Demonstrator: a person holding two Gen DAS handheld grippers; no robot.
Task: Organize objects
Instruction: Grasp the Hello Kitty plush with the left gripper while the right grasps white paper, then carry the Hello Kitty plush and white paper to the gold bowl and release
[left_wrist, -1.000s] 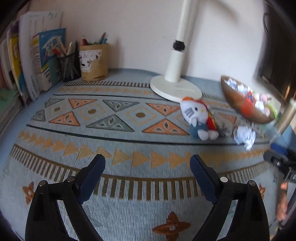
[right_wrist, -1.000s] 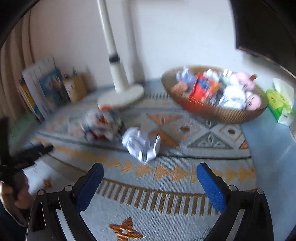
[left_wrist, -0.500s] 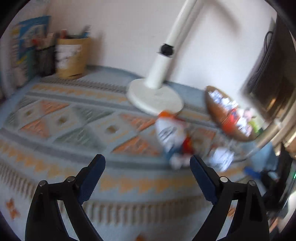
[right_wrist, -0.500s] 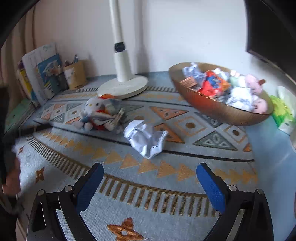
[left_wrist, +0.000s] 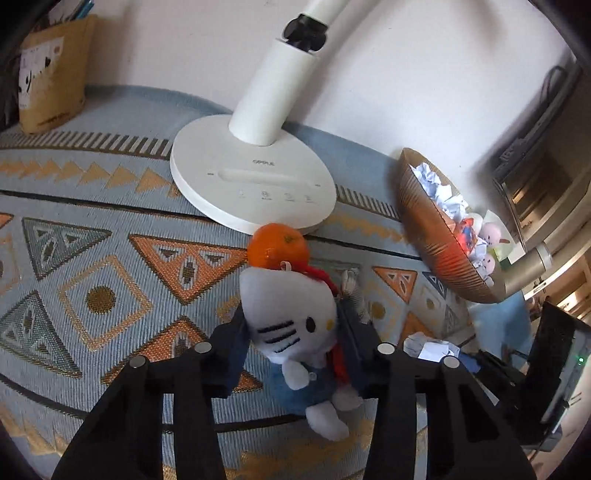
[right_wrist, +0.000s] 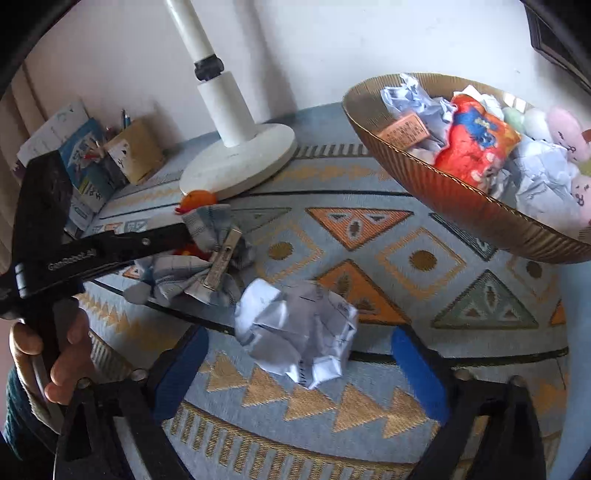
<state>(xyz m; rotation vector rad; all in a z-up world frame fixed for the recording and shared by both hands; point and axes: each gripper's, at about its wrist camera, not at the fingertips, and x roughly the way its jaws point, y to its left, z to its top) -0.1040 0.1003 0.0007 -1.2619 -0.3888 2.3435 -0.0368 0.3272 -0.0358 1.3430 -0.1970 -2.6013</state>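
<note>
A white plush cat (left_wrist: 284, 295) in an orange hat and blue overalls lies on the patterned rug (left_wrist: 110, 258). My left gripper (left_wrist: 291, 328) is closing, and its pads press on both sides of the toy's head. In the right wrist view the same gripper (right_wrist: 177, 232) reaches in from the left over the toy's plaid cloth (right_wrist: 192, 273). A crumpled paper ball (right_wrist: 288, 314) lies between the blue pads (right_wrist: 177, 369) of my right gripper (right_wrist: 299, 343). Those jaws are closing too, with a gap left on each side of the ball.
A brown ribbed bowl (right_wrist: 424, 173) at the right holds crumpled papers, a red packet and small plush toys. A white lamp base (left_wrist: 251, 184) stands just behind the cat. A pen holder (left_wrist: 48, 74) and books (right_wrist: 81, 158) line the back left. A person's hand (right_wrist: 66, 354) grips the left tool.
The left gripper moved in over the plush cat and its jaws narrowed onto the head. The right gripper came closer to the paper ball and its jaws narrowed around it.
</note>
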